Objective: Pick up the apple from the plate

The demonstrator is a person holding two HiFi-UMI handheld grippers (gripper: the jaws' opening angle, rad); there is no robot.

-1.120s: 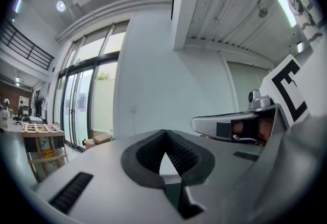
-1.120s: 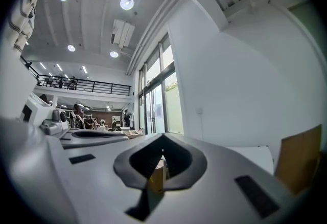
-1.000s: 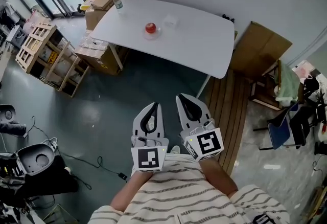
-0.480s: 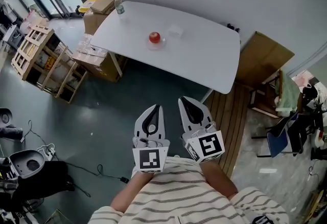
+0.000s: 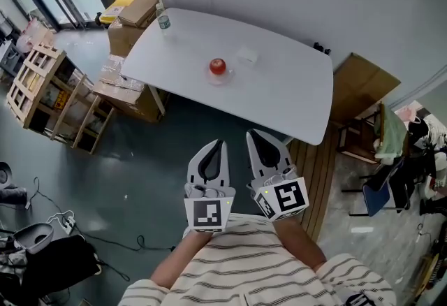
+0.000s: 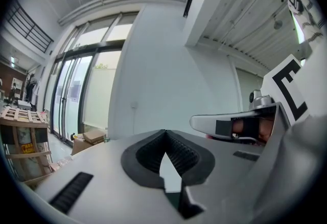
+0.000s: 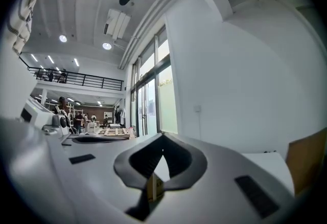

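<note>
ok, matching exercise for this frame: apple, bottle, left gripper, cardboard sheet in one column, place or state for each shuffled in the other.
1 apple
2 bottle
3 left gripper
4 cardboard sheet

A beyond the table's right end
B on the plate
C shut, empty, short of the table
D table's far-left corner

Pairs: 1-B, 2-D, 3-C, 4-A

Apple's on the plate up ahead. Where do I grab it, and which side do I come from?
Grip the apple across its round middle, one jaw on each side. Come from the near table edge, probably slightly from above, so the jaws clear the low plate rim under it. Open the shut right hand-held gripper first.
</note>
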